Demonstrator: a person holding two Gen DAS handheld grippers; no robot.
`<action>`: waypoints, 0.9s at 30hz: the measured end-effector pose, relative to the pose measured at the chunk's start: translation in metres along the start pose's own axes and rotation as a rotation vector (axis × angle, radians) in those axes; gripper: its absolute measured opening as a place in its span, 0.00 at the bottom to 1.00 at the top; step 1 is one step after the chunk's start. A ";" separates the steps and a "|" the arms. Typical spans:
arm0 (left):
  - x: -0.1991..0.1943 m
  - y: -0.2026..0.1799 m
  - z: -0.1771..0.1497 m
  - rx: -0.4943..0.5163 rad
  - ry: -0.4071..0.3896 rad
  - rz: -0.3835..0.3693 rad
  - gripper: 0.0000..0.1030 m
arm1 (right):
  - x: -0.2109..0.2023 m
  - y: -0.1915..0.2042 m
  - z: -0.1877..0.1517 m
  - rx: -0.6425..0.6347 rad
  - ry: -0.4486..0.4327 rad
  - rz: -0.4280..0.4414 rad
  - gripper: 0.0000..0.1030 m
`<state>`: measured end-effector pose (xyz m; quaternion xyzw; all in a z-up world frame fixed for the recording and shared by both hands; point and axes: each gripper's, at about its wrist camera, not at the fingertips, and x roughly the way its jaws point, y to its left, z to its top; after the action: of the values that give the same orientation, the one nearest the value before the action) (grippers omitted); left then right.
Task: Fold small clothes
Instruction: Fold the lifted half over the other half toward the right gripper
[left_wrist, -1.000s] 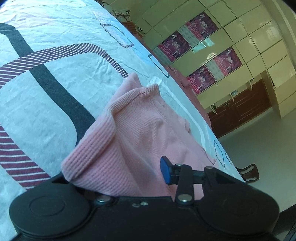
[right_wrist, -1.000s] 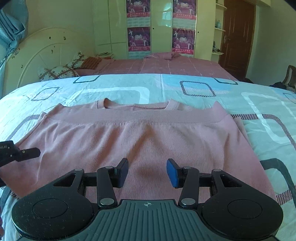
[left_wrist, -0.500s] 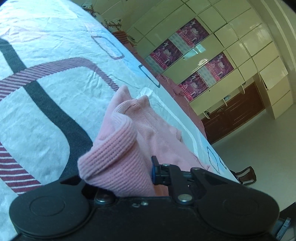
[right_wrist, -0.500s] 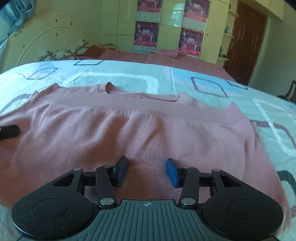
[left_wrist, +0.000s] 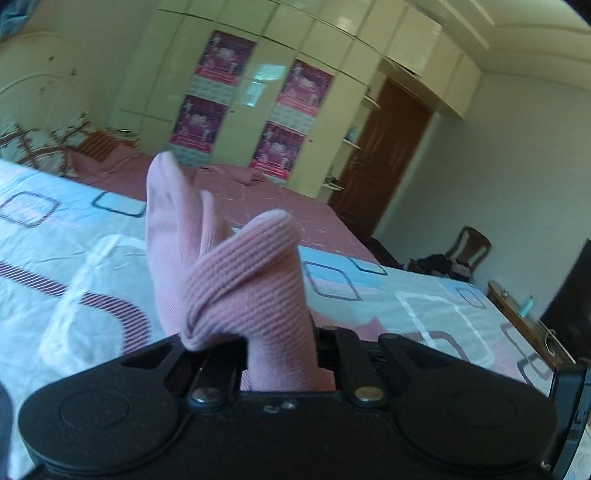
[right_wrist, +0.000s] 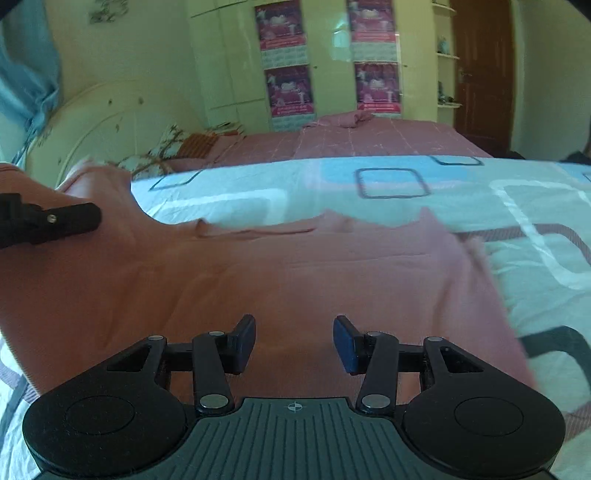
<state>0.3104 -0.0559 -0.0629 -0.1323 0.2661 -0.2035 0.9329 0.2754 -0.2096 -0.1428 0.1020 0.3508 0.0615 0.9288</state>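
Note:
A pink knitted sweater lies spread on the patterned bedspread. Its left side is raised off the bed. My left gripper is shut on a bunched fold of that sweater, which stands up between the fingers and hides the pads. In the right wrist view the left gripper shows at the left edge, against the lifted cloth. My right gripper is open just above the sweater's near part, with nothing pinched between its blue pads.
A second bed with a pink cover stands beyond the bedspread. Behind it is a wardrobe with posters and a brown door. A headboard and pillows are at the far left. A chair stands at the right.
The left gripper's jaws closed on the sweater's edge, then it rose, rolled level and carried the fold up off the bed. The right gripper shifted a little over the sweater, staying open.

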 end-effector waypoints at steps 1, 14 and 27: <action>0.009 -0.018 -0.003 0.034 0.016 -0.032 0.11 | -0.007 -0.013 0.001 0.018 -0.008 -0.012 0.45; 0.071 -0.136 -0.116 0.390 0.313 -0.133 0.44 | -0.073 -0.154 -0.014 0.235 -0.012 -0.084 0.45; 0.001 -0.087 -0.085 0.187 0.246 -0.092 0.64 | -0.034 -0.136 0.006 0.312 0.094 0.199 0.45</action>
<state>0.2376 -0.1453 -0.1029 -0.0312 0.3518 -0.2847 0.8912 0.2596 -0.3486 -0.1480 0.2759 0.3873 0.1029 0.8737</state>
